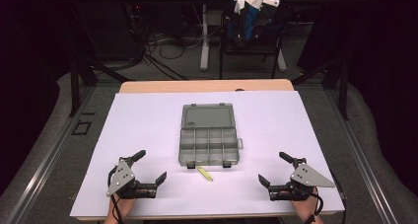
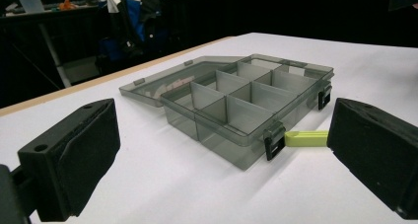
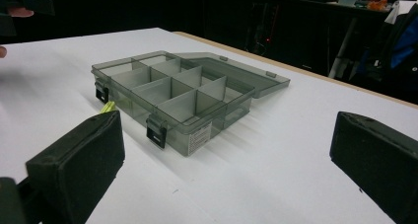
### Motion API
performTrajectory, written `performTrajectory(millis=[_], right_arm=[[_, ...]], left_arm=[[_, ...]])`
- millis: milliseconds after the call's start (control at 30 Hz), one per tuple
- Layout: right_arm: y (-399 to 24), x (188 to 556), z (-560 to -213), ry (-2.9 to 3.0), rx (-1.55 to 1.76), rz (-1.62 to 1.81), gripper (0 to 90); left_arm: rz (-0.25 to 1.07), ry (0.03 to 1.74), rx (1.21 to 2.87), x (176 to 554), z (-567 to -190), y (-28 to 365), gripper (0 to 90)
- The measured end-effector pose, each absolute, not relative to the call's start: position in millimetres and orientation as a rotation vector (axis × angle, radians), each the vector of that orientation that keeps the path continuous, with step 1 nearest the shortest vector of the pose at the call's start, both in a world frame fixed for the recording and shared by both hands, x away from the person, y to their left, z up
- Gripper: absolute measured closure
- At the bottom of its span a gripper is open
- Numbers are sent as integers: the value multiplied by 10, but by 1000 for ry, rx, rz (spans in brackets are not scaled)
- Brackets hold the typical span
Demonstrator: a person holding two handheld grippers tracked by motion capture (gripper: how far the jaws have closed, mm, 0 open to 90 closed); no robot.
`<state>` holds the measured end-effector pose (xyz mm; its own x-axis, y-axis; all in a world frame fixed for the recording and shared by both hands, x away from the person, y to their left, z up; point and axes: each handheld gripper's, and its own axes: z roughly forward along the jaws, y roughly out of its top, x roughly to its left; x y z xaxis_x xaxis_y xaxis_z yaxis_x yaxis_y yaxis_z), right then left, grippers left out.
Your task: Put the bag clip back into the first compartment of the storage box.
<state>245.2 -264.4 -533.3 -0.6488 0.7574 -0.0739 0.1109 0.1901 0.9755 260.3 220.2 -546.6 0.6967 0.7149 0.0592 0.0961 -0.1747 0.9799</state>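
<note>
A smoky grey plastic organiser box (image 1: pixel 209 146) lies open in the middle of the white table, its lid (image 1: pixel 207 117) folded flat toward the far side. Dividers split it into several empty compartments (image 2: pixel 246 103) (image 3: pixel 172 93). A small yellow-green strip (image 1: pixel 204 172) lies on the table just in front of the box, near its front latches (image 2: pixel 305 138) (image 3: pixel 107 106). My left gripper (image 1: pixel 150 166) rests near the front left edge, jaws wide apart with nothing between them. My right gripper (image 1: pixel 274 168) sits near the front right edge, equally open and empty.
The white sheet (image 1: pixel 148 120) covers a wooden tabletop (image 1: pixel 148 86). Beyond the far edge stand a chair draped with blue and white clothing (image 1: pixel 251 17), a desk leg (image 1: pixel 203 36) and tangled cables on the floor (image 1: pixel 157 46).
</note>
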Motion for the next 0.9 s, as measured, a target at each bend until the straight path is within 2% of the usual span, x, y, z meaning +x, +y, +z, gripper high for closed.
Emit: performTrajectory(millis=[900], right_arm=[[-2499, 2508, -5254, 1980, 824, 1470, 0]], left_arm=[[643, 684, 1677, 2557, -5461, 2245, 0]])
